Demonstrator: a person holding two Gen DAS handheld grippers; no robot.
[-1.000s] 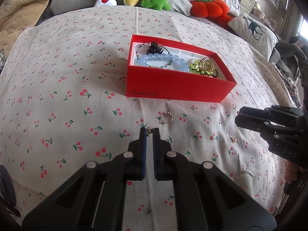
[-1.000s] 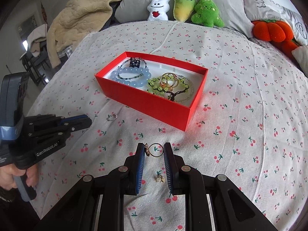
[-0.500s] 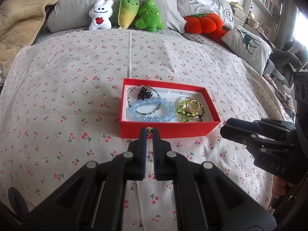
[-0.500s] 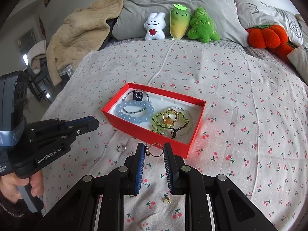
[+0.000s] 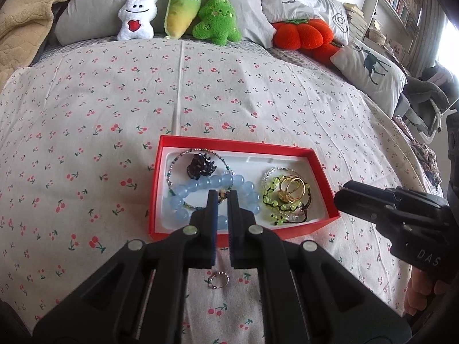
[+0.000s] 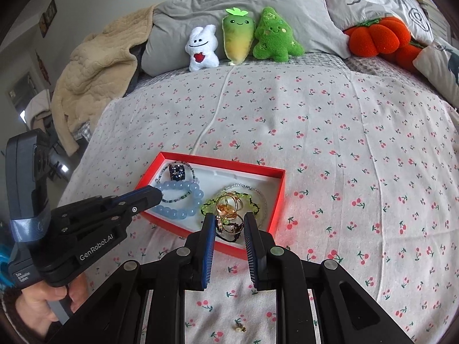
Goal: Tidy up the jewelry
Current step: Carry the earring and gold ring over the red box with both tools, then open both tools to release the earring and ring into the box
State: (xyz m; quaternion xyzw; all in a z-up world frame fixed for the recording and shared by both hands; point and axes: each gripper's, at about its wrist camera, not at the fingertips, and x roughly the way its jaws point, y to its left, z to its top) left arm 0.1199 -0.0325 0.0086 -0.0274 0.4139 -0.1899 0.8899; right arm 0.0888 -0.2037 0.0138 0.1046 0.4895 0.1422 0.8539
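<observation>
A red box [image 5: 238,146] lies on the cherry-print bedsheet and holds a blue bead bracelet [image 5: 186,193], a dark charm bracelet, a green bead bracelet [image 5: 271,202] and gold rings. My left gripper [image 5: 221,195] hovers over the box's near side, shut on a tiny gold earring [image 5: 221,193]. In the right wrist view, my right gripper [image 6: 229,223] is over the red box [image 6: 223,164] near its front right corner, shut on a thin gold ring [image 6: 231,218]. A silver ring [image 5: 217,280] and a small gold stud [image 6: 239,328] lie on the sheet in front of the box.
Three plush toys [image 6: 238,40], grey pillows and an orange pumpkin cushion [image 6: 375,38] line the head of the bed. A beige blanket [image 6: 94,66] is heaped at the far left. A hand [image 6: 37,301] holds the left gripper's handle. Shelves stand at the far right.
Both grippers have risen and moved forward from the sheet to over the red box, each still gripping its piece. The silver ring and the stud stay on the sheet behind them.
</observation>
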